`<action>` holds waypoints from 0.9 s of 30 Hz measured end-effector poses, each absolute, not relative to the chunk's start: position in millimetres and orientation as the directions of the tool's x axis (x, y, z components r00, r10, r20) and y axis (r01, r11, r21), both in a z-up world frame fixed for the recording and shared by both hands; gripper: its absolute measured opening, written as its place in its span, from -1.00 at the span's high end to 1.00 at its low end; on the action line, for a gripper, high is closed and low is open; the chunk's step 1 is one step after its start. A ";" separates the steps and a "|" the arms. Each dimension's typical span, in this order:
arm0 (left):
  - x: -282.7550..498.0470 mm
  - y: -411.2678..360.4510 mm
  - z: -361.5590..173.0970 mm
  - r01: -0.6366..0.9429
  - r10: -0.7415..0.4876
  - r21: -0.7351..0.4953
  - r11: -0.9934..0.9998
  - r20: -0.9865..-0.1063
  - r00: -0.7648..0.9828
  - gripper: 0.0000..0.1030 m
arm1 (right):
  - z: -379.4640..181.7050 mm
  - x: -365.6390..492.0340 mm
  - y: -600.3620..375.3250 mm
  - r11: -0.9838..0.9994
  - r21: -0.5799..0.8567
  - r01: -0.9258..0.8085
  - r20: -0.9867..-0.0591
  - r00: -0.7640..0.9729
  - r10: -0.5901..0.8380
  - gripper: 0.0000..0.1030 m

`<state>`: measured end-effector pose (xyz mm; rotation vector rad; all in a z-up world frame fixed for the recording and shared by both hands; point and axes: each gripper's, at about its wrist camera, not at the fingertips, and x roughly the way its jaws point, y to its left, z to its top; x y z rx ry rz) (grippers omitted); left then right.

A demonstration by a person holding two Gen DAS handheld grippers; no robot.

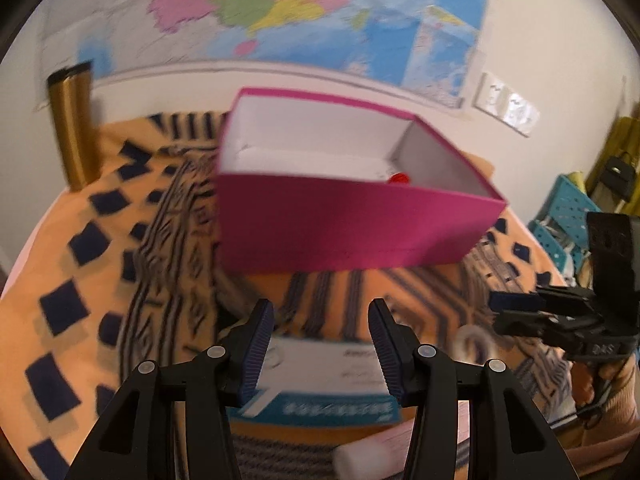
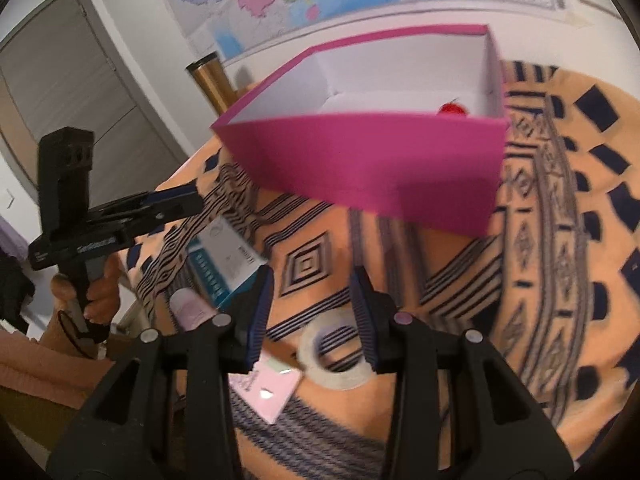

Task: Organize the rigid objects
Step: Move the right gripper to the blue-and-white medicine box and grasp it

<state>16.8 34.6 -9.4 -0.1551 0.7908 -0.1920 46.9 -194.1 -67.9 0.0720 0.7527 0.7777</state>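
Open magenta box [image 1: 352, 228] at centre, small red object [image 1: 399, 178] inside, left gripper [image 1: 320, 344] low centre with jaws apart over white-and-teal carton [image 1: 320, 384], right gripper [image 1: 520, 308] at right edge, gold cylinder [image 1: 74, 124] upper left

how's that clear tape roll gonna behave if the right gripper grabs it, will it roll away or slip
The tape roll lies flat on the patterned cloth, so it probably won't roll unless tipped onto its edge. Its glossy ring looks slippery, so pads may slide on it. It looks thin and light, and should lift easily.
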 end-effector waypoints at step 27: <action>4.5 65.7 -52.3 0.090 -0.300 -0.306 0.948 -0.760 0.576 0.03 | -106.5 55.4 -103.6 0.650 0.407 -0.641 -0.645 0.302 0.702 0.19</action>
